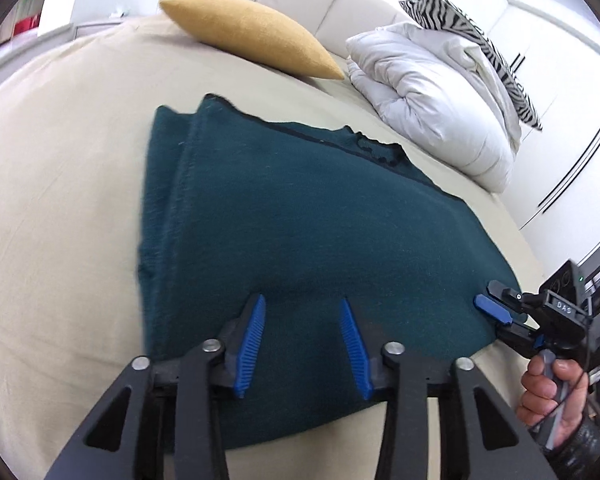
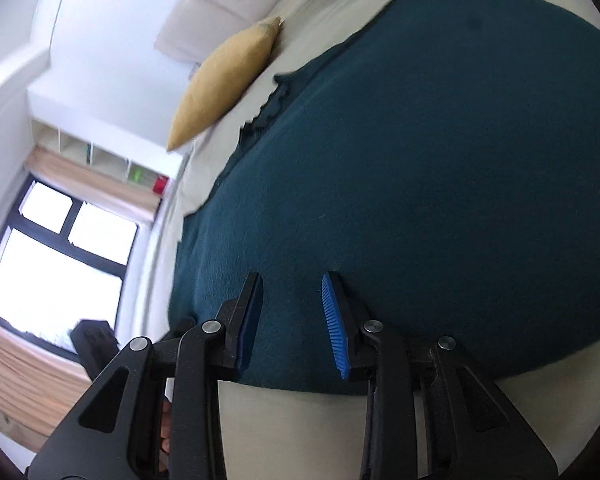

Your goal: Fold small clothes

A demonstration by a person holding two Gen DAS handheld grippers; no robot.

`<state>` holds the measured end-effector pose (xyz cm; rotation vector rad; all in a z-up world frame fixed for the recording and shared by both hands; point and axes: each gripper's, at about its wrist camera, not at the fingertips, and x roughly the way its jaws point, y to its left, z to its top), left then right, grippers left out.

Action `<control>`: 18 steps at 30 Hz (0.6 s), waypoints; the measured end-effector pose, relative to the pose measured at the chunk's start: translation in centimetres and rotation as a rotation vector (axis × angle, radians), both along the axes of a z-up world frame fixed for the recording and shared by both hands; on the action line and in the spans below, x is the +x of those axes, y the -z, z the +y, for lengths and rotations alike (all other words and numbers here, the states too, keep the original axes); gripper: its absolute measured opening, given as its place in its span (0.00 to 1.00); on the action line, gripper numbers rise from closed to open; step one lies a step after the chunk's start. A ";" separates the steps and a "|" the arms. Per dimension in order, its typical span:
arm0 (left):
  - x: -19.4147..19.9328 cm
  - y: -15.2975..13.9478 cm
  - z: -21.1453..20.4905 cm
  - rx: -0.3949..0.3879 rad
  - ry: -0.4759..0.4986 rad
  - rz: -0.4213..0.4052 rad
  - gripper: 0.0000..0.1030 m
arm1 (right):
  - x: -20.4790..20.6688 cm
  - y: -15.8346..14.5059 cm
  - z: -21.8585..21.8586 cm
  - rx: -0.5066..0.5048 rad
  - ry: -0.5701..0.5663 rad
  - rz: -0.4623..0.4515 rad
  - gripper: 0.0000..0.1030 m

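1. A dark teal garment point(image 1: 300, 208) lay folded flat on the beige bedsheet point(image 1: 60, 200), below a mustard cushion point(image 1: 252, 36) and a white duvet point(image 1: 432, 96).
2. The left gripper point(image 1: 303, 300) hung over the garment's near edge, jaws parted, pinching nothing.
3. The right gripper point(image 2: 292, 276) stood at the garment's right edge, jaws apart with no cloth between them; a hand point(image 1: 552, 396) gripped its handle.

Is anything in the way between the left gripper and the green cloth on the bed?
Nothing visible. The left gripper is right over the near part of the dark green cloth, jaws apart. The yellow cushion and white duvet lie beyond the cloth.
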<state>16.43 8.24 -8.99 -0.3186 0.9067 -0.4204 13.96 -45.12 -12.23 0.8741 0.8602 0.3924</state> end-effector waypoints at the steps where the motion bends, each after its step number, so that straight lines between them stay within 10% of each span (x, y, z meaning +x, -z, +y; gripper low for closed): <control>1: 0.0 0.1 0.6 -0.021 0.005 0.003 0.37 | -0.2 0.1 -0.8 0.009 0.022 -0.001 0.27; 11: -1.7 -0.4 6.0 -0.159 -0.070 0.025 0.35 | -7.3 0.5 -12.3 -0.026 0.335 0.031 0.30; 14: -2.8 -1.9 7.3 -0.120 -0.138 -0.006 0.58 | -10.3 -1.0 -14.8 -0.092 0.420 0.019 0.32; 18: -3.2 -3.3 9.1 -0.183 -0.178 -0.041 0.66 | -12.5 -3.7 -15.4 -0.144 0.439 -0.032 0.33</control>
